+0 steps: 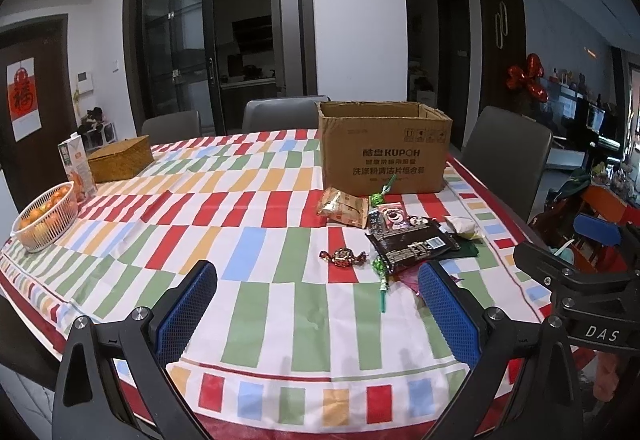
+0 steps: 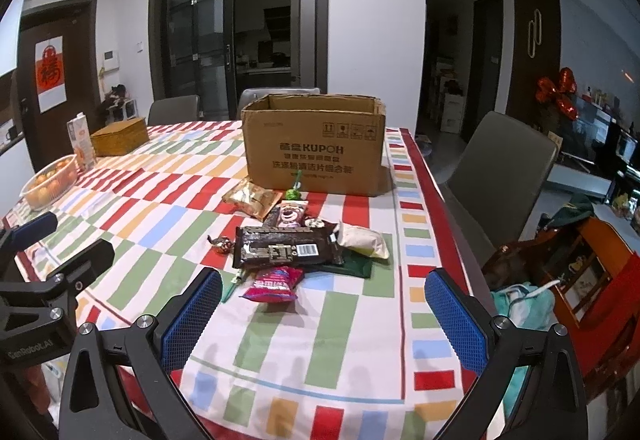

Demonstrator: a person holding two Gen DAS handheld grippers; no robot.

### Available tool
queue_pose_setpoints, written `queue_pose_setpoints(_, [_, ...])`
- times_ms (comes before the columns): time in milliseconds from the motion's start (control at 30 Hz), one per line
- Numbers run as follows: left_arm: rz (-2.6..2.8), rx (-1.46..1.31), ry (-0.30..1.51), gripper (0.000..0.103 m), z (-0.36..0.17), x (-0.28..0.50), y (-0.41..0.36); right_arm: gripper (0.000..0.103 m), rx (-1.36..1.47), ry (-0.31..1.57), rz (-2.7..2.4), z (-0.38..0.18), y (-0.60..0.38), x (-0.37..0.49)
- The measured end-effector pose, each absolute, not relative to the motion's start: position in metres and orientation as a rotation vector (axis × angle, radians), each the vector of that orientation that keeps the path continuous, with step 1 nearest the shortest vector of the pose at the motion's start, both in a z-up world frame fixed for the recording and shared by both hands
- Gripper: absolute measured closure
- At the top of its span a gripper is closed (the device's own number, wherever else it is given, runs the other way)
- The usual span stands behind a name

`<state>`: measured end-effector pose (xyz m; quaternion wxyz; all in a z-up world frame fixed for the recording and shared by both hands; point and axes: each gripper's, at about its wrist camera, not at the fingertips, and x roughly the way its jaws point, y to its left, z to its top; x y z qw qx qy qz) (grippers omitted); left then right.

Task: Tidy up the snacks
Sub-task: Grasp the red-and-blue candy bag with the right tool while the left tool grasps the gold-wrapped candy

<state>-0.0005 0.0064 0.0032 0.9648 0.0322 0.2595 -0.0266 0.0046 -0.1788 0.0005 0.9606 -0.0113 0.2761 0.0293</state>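
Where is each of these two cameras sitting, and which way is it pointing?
Left wrist: rides the left gripper, looking across the table at the cardboard box; its blue fingers and the right gripper's body show.
Right wrist: rides the right gripper, facing the same way; the left gripper shows at left.
Shared: box, dark snack packet, fruit basket.

Both wrist views look forward over table from near edge; shared: snack pile, cardboard box.
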Motion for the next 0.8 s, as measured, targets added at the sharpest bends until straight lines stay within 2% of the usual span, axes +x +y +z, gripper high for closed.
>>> queue_pose_setpoints(133, [-0.075,0.074,0.529,0.002,0.000,0.014,0.012,0.000,-0.025,0.581,0.083,-0.003,-0.171,0.019])
queue_pose_setpoints(400, [-0.131,0.117,0.565,0.013,-0.014,0.051,0.023,0.001,-0.029,0.628,0.113,-0.017,-0.152,0.052])
queue_pose_setpoints(800, [-0.239,0.239,0.656,0.031,-0.050,0.102,0.011,0.018,-0.010,0.762,0.129,-0.052,-0.146,0.096])
